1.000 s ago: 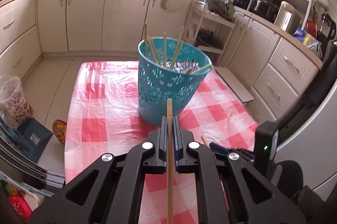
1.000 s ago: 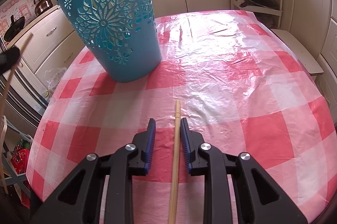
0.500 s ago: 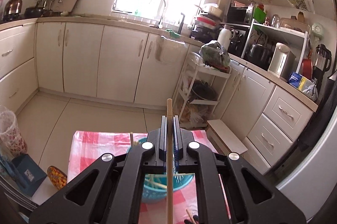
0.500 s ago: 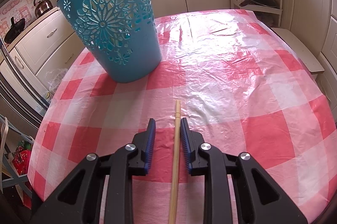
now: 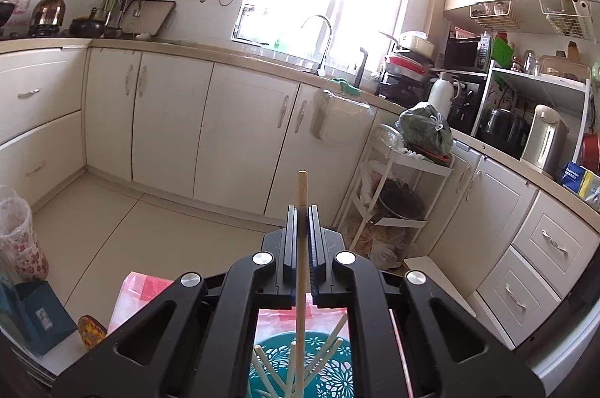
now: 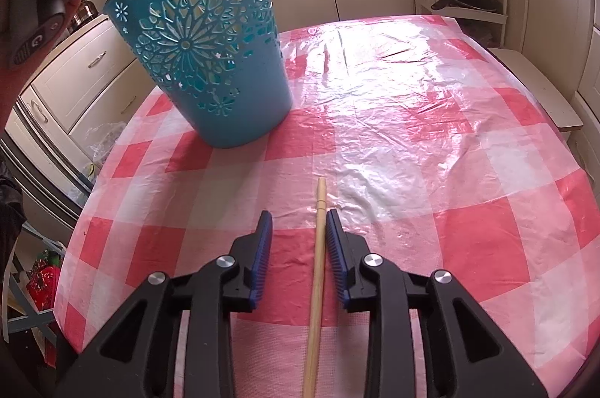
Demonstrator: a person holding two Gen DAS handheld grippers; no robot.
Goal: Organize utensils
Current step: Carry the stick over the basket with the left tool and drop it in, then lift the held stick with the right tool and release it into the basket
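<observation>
The chopstick (image 5: 301, 270) in your left gripper (image 5: 301, 222) was clamped tight between the fingers, its long axis running along them, lower end hanging over the teal basket (image 5: 322, 366) directly below. That vertical line-up was what the drop depended on. Your right gripper (image 6: 296, 229) was opening, with a second chopstick (image 6: 318, 270) lying loose on the table (image 6: 431, 173) between its fingers, pointing straight ahead. Counted: one held, one on the checked cloth, about five sticks already in the one basket.
</observation>
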